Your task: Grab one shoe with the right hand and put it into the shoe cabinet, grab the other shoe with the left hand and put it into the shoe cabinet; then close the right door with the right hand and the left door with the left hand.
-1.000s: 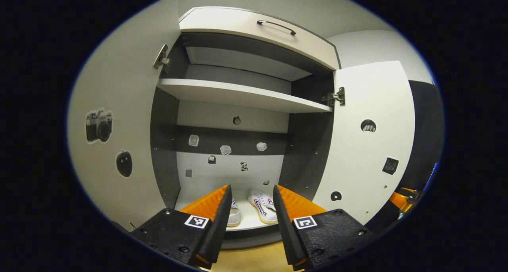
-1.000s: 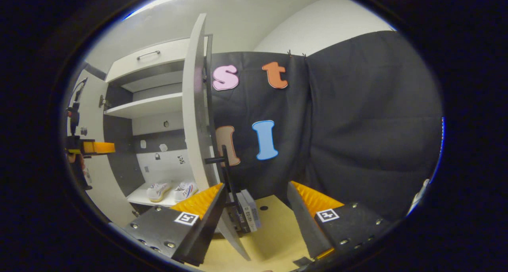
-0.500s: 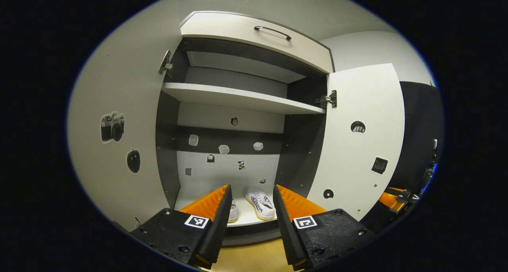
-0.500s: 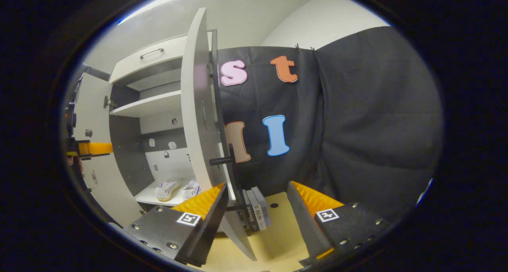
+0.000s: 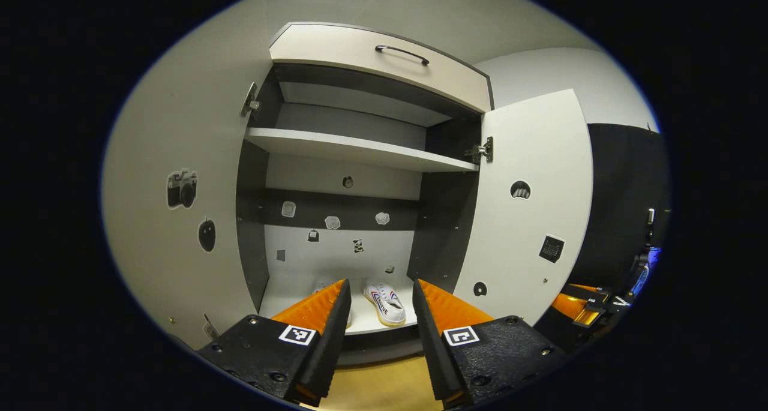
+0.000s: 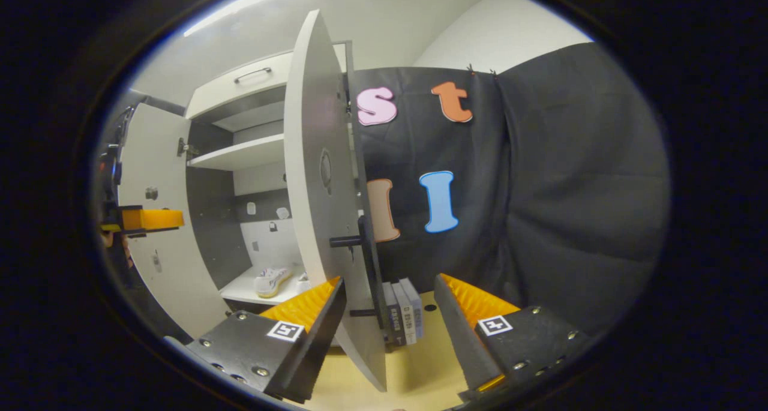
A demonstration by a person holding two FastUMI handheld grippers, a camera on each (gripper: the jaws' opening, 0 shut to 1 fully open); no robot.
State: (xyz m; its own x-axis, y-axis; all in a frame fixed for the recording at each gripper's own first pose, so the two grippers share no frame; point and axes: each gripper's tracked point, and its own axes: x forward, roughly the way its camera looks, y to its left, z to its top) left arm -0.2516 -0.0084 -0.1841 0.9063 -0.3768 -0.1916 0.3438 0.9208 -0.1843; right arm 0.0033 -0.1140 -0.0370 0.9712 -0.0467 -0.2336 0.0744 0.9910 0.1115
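Two white shoes stand on the cabinet's bottom shelf. One shoe shows between my left gripper's fingers; the other is mostly hidden behind its left finger. My left gripper is open and empty, short of the cabinet. Both doors stand open: the left door and the right door. In the right gripper view the right door stands edge-on, its black handle just above my open right gripper. The door's lower edge runs down between the fingers. A shoe shows past the door.
An upper shelf and a drawer front with a handle sit above. Several books stand on the wooden floor behind the right door. The other gripper shows at the far left, and at the lower right.
The right gripper has moved closer to the right door, whose edge and handle now loom larger between its fingers. The left gripper has drawn back slightly; the shoes look smaller.
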